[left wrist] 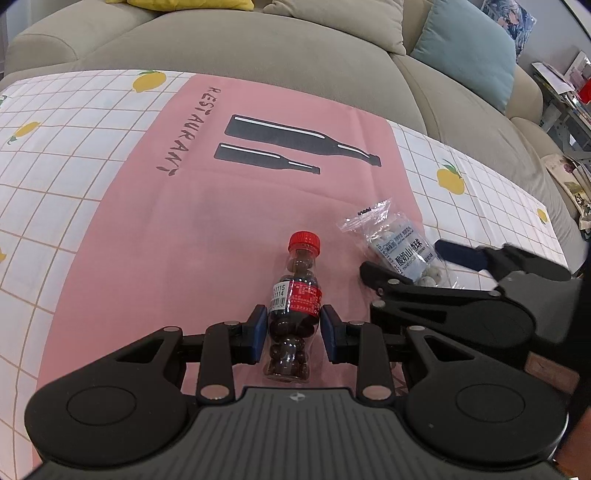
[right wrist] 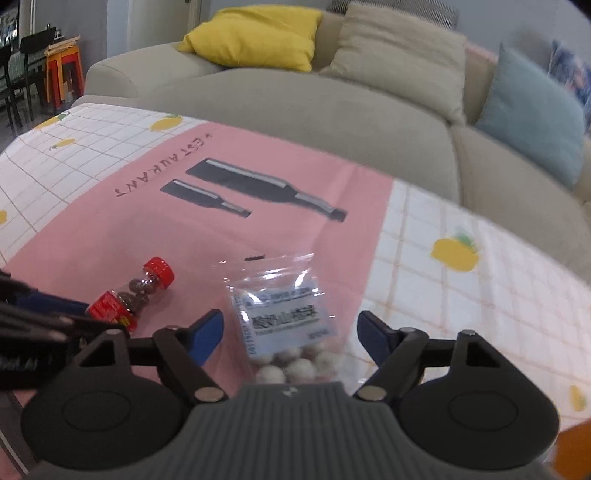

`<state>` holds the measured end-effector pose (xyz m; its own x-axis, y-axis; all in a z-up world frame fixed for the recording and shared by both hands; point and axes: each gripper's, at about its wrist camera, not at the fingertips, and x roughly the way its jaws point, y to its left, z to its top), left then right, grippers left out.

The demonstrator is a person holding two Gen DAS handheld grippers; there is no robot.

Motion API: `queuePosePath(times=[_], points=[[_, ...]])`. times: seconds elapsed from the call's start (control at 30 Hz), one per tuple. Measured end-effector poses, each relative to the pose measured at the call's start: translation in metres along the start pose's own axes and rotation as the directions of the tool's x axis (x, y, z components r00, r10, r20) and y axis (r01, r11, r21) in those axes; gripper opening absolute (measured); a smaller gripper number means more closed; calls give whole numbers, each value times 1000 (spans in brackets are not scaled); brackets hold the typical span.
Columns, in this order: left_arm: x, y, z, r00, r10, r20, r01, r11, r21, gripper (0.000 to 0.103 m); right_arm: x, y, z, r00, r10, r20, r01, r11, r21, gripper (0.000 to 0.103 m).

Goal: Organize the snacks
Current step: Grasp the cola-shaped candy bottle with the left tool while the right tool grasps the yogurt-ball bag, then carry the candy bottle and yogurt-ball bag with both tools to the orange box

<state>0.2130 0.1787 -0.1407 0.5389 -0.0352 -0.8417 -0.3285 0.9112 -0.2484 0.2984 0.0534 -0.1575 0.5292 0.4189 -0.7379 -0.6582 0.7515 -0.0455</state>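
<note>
A small clear bottle (left wrist: 293, 310) with a red cap and red label, full of dark chocolate balls, lies on the pink cloth (left wrist: 184, 229). My left gripper (left wrist: 293, 328) has its blue pads on either side of the bottle's body, touching or nearly touching it. A clear bag of white round snacks (right wrist: 291, 325) with a pale blue label lies to the right. My right gripper (right wrist: 290, 332) is open, its fingers wide on both sides of the bag. The bottle also shows in the right wrist view (right wrist: 136, 295), and the bag in the left wrist view (left wrist: 402, 247).
The pink cloth lies on a white checked tablecloth with lemons (left wrist: 55, 155). A beige sofa (right wrist: 332, 110) stands right behind the table, with yellow (right wrist: 255, 33), beige and blue (right wrist: 532, 118) cushions. Stools and chairs (right wrist: 62, 70) stand at the far left.
</note>
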Motion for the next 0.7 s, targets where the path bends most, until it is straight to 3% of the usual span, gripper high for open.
queuePosePath(times=[0.17, 0.27, 0.7], points=[[-1, 0, -2, 1000, 2, -5, -2, 1000, -1, 34, 2, -8, -5, 1000, 21, -23, -19, 995, 98, 67], [-4, -4, -7, 1000, 15, -8, -15, 1000, 12, 34, -5, -1, -12, 999, 16, -33, -13, 996, 85, 65], [-36, -26, -55, 1000, 18, -24, -18, 1000, -5, 34, -82, 20, -76, 996, -22, -82, 37, 982, 186, 58]])
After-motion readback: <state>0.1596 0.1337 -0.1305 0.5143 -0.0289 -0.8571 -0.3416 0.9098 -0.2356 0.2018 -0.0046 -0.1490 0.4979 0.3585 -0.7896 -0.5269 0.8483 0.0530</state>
